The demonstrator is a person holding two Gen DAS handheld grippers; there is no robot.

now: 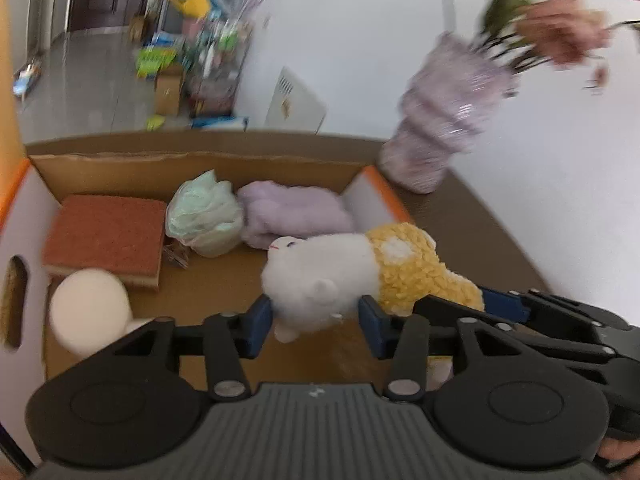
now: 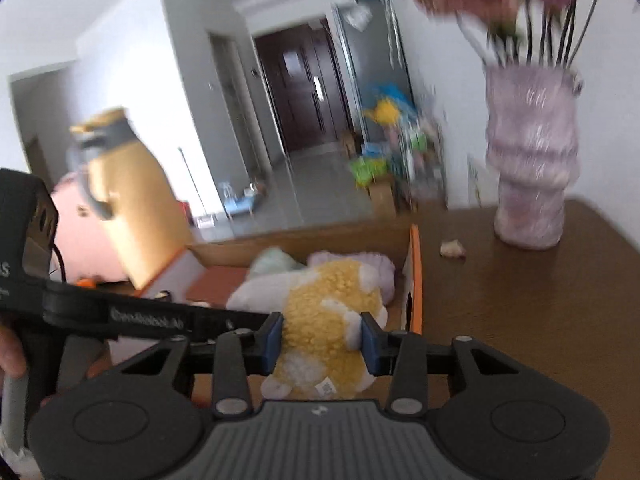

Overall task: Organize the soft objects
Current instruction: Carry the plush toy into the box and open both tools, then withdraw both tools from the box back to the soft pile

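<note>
Lettering on left gripper unreadable

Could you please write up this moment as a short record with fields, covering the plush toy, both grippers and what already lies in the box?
held item: white and yellow plush toy, over the box's right end
left gripper: closed on the toy's white head end
right gripper: closed on the toy's yellow body
container: cardboard box, open, on a brown table
in the box: red sponge, white ball, mint bath pouf, lilac cloth
beside the box: lilac vase with flowers
image quality: motion blur
</note>
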